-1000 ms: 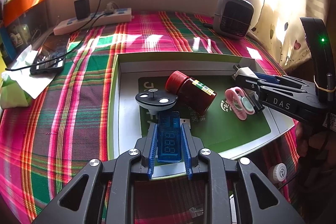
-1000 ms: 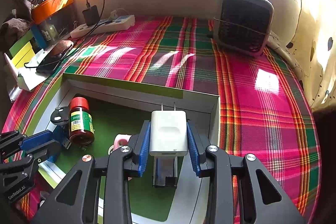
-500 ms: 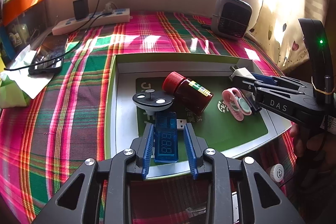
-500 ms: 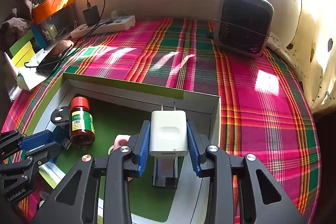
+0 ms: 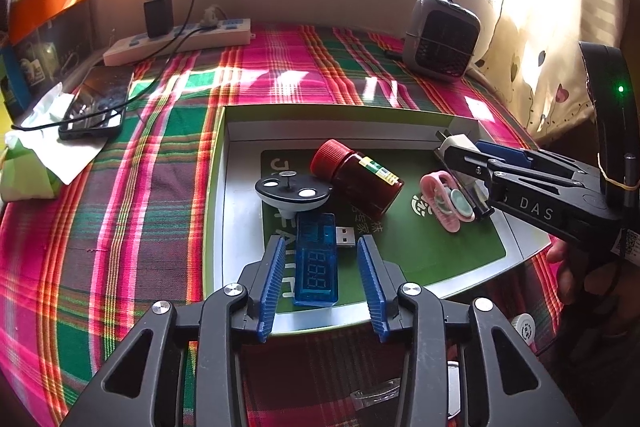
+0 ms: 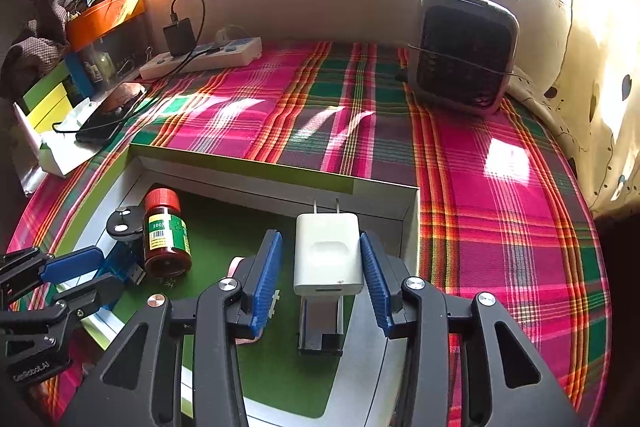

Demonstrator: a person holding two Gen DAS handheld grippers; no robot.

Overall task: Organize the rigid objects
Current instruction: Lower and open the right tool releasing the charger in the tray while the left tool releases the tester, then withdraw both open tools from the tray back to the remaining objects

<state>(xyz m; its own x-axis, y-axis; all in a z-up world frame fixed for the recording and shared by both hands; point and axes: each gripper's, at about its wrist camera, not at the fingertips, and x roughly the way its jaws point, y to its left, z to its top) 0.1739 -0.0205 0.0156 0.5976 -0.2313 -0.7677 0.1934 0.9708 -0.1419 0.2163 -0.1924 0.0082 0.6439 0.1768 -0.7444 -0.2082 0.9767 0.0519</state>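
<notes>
The left wrist view takes in the whole shallow box (image 5: 224, 163) on the plaid-covered surface (image 5: 152, 187) and its contents: a blue USB meter (image 5: 316, 263), a black round disc piece (image 5: 294, 191), a brown bottle with a red cap (image 5: 358, 183) and a pink clip-like item (image 5: 444, 201); the right wrist view shows only the box's far right corner (image 6: 408, 215) in detail. The left gripper (image 5: 322, 287) stands over the box's near edge, its jaws opening, with clear gaps on both sides of the USB meter lying flat between them. The meter's long axis runs away from the camera, display facing up, its metal plug (image 5: 345, 235) jutting to the right at the far end. The right gripper (image 6: 320, 283) is over the right end of the box, its jaws likewise opening, with the white charger (image 6: 327, 253) between the pads and free of both. The charger's long axis runs along the fingers, its two prongs pointing at the box's far wall; it sits on a dark flat holder (image 6: 320, 327) visible only in the right view. The bottle lies on its side, cap toward the far left in the left view. Only the left view shows the hand (image 5: 572, 275) on the right gripper's handle.
</notes>
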